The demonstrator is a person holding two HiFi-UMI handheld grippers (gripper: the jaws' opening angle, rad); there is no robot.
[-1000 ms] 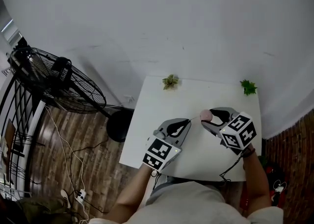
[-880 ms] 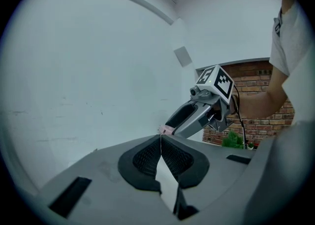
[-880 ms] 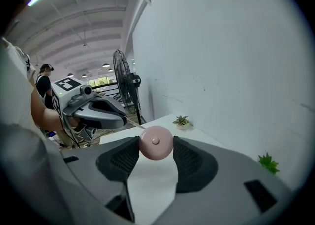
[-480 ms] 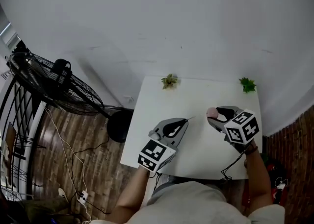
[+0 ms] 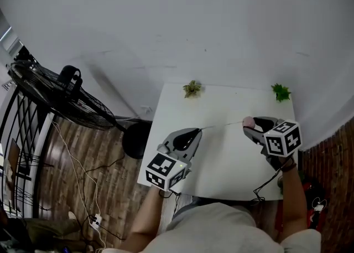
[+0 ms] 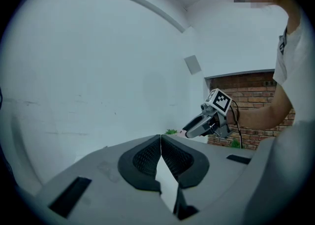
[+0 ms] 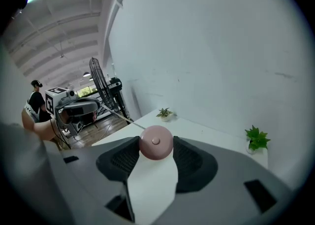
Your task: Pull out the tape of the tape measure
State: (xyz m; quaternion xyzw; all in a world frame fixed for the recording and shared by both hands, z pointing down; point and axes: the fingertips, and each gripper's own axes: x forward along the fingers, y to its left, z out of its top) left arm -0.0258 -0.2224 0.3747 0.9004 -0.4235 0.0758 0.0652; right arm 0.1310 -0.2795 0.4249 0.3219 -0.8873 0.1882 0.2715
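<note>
A small round pink tape measure [image 7: 156, 142] sits between the jaws of my right gripper [image 7: 155, 145], which is shut on it; in the head view it is the pink spot [image 5: 248, 120] at that gripper's tip [image 5: 250, 123], over the right side of the white table [image 5: 221, 158]. A thin tape [image 5: 223, 125] runs taut from it leftwards to my left gripper [image 5: 199, 130]. That gripper's jaws [image 6: 160, 138] are pressed together on the tape's end, seen edge-on. In the right gripper view the tape [image 7: 120, 116] stretches away to the left gripper [image 7: 74, 107].
Two small potted plants stand at the table's far edge, one left [image 5: 192, 88] and one right [image 5: 281, 92]. A standing fan [image 5: 52, 94] and cables lie on the wooden floor to the left. A white wall is behind the table.
The two grippers have moved apart: the left one leftwards and nearer to me, the right one to the right. The stretch of tape between them has grown longer.
</note>
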